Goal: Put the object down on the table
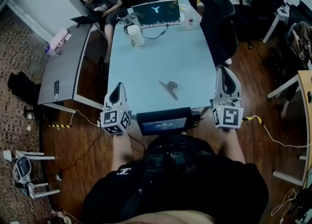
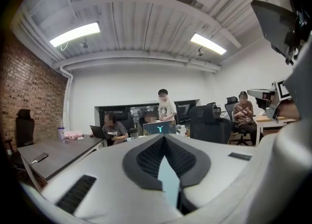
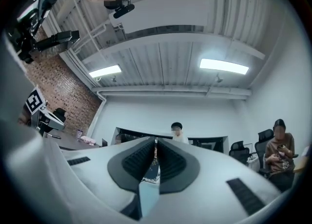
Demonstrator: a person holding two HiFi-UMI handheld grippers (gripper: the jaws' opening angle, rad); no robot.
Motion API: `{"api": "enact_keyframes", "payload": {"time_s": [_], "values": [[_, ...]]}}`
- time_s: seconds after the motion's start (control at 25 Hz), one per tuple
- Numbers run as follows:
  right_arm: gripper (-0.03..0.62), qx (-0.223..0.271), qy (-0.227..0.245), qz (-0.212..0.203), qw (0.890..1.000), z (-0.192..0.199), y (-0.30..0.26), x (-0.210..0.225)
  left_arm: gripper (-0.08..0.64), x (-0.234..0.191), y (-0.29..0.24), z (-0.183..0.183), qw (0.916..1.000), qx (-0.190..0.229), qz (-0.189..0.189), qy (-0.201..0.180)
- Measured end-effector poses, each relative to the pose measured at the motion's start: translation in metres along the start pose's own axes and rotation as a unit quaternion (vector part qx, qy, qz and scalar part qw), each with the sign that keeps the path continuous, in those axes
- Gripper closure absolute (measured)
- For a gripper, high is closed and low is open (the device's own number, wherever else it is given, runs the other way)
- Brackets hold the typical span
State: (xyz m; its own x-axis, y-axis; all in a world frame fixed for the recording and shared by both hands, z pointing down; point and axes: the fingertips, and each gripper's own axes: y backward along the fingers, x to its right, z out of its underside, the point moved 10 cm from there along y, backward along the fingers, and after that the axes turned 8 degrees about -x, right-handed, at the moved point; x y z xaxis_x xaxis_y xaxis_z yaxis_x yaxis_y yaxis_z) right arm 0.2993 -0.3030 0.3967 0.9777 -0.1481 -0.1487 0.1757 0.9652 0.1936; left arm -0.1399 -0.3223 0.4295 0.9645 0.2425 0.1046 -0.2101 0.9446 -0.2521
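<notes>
Lying near the near edge of a pale blue table [image 1: 146, 67], a small metal object [image 1: 170, 88] sits between two hand-held grippers, and neither touches it. The left gripper [image 1: 118, 89] hovers over the table's near-left corner, its jaws pressed together with nothing between them. The right gripper [image 1: 225, 71] hangs at the near-right corner, its jaws likewise closed and empty. At the far end of the table stand an open laptop [image 1: 156, 13] and a white cup [image 1: 136, 36], with people seated beyond them. A black office chair [image 1: 219, 23] is drawn up to the table's right edge. A grey table [image 1: 66, 64] runs alongside the left edge, with a gap between the two. Dark wood floor [image 1: 97, 135] lies under both tables and gives way to patterned carpet [image 1: 19, 47] at the left. From the left gripper's level the office shows a brick wall [image 2: 29, 96], a white back wall and strip lights [image 2: 75, 33] on a ribbed ceiling.
</notes>
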Motion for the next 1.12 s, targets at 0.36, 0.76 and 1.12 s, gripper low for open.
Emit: {"api": "enact_keyframes", "payload": {"time_s": [0.36, 0.76, 1.12], "values": [[0.615, -0.005, -0.009, 0.011, 1.000, -0.018, 0.079, -0.016, 0.565, 0.005, 0.059, -0.003, 0.9993, 0.032, 0.018, -0.012], [0.615, -0.007, -0.020, 0.010, 1.000, -0.048, 0.234, -0.113, 0.565, -0.008, 0.215, 0.057, 0.9981, 0.032, 0.044, -0.028], [0.615, -0.016, -0.029, 0.016, 0.999, -0.093, 0.335, -0.155, 0.565, -0.006, 0.314, 0.072, 0.9973, 0.037, 0.061, -0.015]]}}
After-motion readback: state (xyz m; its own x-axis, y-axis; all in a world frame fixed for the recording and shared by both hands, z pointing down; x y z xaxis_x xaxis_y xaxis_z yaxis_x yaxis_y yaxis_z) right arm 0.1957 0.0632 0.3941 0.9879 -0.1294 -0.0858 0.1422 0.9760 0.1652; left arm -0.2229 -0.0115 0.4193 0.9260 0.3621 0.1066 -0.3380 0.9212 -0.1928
